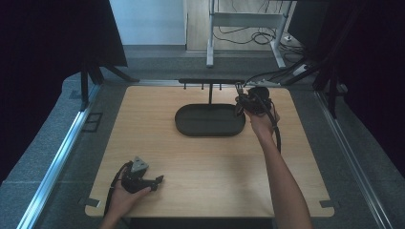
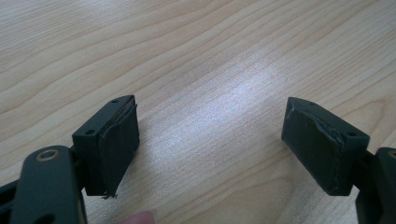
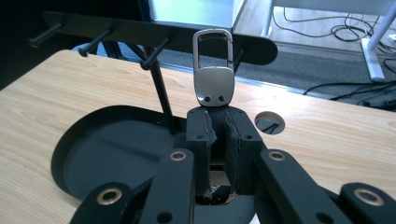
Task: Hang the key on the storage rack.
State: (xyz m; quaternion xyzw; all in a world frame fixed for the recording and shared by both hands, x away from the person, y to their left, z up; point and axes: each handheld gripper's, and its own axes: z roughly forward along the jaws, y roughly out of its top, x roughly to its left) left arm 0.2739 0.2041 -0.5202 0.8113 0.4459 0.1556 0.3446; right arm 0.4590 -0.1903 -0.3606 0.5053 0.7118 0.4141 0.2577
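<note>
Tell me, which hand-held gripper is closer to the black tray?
The right. The right hand-held gripper is at the black tray's right end, clamping a metal key clip. The left hand-held gripper rests near the table's front edge, well away, jaws open.

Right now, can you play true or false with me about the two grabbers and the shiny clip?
1. The right gripper is pinching a shiny metal clip. True.
2. The left gripper is holding a toy car. False: its jaws stand wide apart with nothing but bare wood of the table between them.
3. The clip already hangs on a peg of the black rack. False: it stands up from the right gripper's jaws, in front of the rack.
4. A black oval tray sits under the rack. True.
5. The left gripper is up beside the tray. False: it is low at the table's near edge, far from the tray.
</note>
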